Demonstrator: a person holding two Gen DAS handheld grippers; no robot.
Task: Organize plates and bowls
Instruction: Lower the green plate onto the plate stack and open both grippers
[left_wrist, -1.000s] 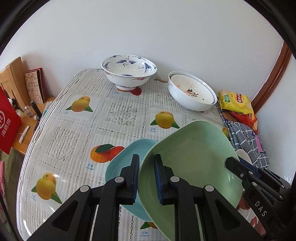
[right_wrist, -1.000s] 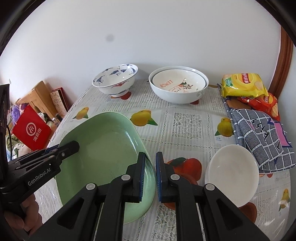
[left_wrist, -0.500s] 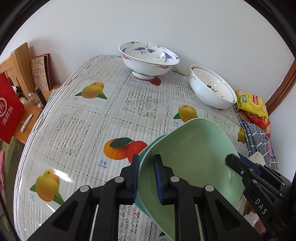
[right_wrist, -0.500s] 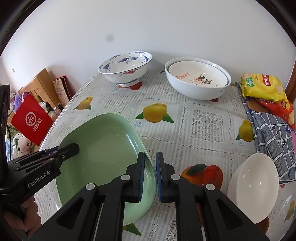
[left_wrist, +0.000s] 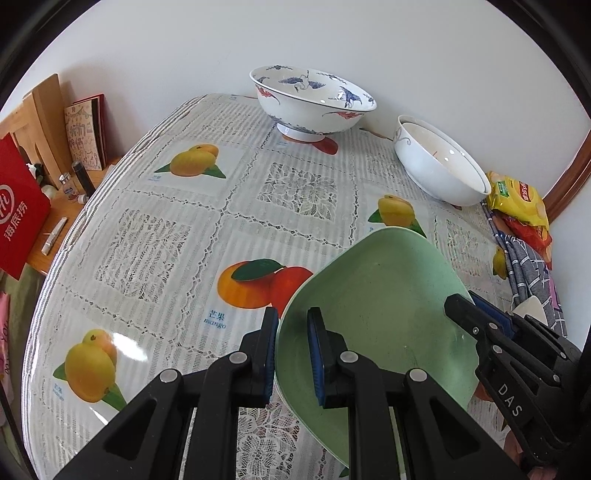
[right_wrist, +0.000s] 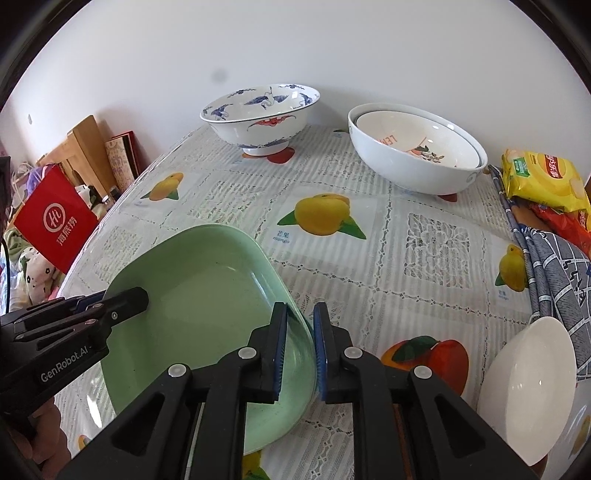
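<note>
Bowls number four; one green plate (left_wrist: 384, 295), left gripper (left_wrist: 291, 350) and right gripper (right_wrist: 300, 347) clamped on opposite rims. Teal plate beneath it, visible earlier, now hidden.

Domestic dining corner. A table (right_wrist: 436, 236) under a fruit-printed plastic tablecloth (left_wrist: 155, 236) stands against a plain white wall (right_wrist: 295, 48); porcelain bowls (right_wrist: 258, 118) far, snack packets (right_wrist: 543, 181) and a checked cloth (right_wrist: 557, 266) right, books (left_wrist: 86, 133) and a red bag (left_wrist: 18, 210) left.
</note>
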